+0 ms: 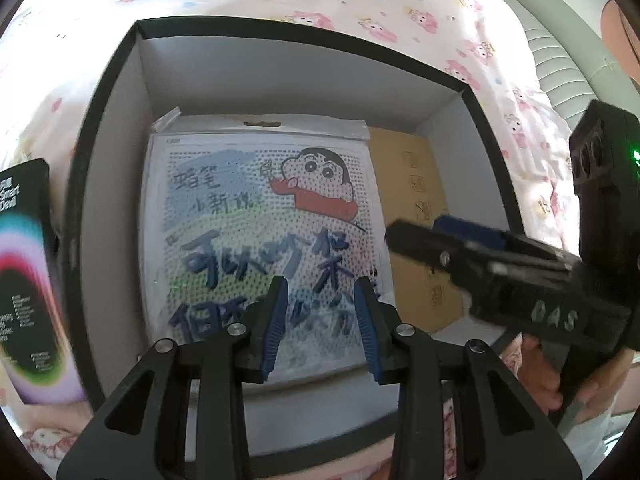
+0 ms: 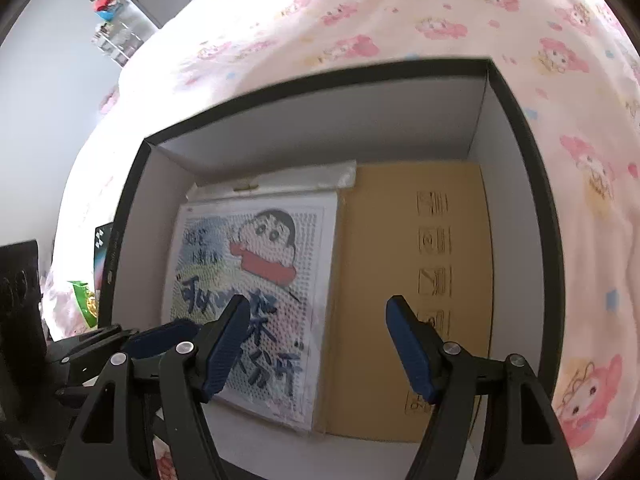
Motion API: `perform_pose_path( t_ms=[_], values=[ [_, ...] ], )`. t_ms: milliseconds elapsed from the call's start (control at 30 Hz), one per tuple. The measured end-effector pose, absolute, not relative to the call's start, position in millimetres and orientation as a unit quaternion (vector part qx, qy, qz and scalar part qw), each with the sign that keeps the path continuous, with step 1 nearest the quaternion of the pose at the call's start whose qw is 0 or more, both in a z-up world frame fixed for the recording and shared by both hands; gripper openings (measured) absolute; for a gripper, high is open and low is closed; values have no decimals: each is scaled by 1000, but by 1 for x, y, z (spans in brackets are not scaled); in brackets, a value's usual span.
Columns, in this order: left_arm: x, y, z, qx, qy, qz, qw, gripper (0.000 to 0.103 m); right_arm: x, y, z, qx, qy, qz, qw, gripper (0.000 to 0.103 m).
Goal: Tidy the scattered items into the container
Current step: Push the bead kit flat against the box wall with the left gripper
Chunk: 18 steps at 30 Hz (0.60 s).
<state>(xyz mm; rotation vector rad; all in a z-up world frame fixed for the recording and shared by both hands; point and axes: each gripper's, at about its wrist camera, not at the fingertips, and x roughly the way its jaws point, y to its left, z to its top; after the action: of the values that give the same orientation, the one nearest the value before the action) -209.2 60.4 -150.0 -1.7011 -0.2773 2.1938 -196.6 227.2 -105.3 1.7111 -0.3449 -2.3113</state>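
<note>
Both tools hung over the black-rimmed, white-walled cardboard box point(image 1: 100, 184), which sat on a pink cartoon-print bedsheet point(image 1: 360, 4). The left gripper point(image 1: 320, 320) held its blue-padded jaws narrowly apart with nothing between them; the right gripper point(image 2: 318, 340) stood wider, also empty.

Already inside, flat on the floor, lay a plastic-sleeved square pegboard picture of a cartoon boy point(image 1: 264, 240) and, at its three o'clock, a flat brown cardboard carton point(image 2: 412, 280) tucked partly under it.

The piece apparently left to tidy was a glossy black retail carton with a rainbow swirl point(image 1: 28, 280), standing outside the box wall at nine o'clock in the left view. It looked light, stiff and hollow, with a slick printed skin that could slide under the pads. Pinching across its narrow faces near mid-height would likely hold best, with only modest squeeze to avoid denting it. A green crinkly packet point(image 2: 82, 300) beyond it seemed soft and light, best taken by a bunched edge.
</note>
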Motion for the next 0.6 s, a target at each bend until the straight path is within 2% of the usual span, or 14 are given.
perform_pose_path(
  t_ms=[200,433,533,600],
  values=[
    [-259,69,-155,-630,-61,759,151,34,-199,243,-106,583,-126,-793,122,69],
    [-302,75,-149,-605,-50,785,127,35,-209,244,-121,599,-126,-783,114,66],
    [-294,73,-157,-620,-71,774,110,35,-220,237,-150,633,-206,-720,193,66],
    [-276,71,-156,-613,-75,779,107,35,-224,228,-158,643,-215,-703,216,69]
  ],
)
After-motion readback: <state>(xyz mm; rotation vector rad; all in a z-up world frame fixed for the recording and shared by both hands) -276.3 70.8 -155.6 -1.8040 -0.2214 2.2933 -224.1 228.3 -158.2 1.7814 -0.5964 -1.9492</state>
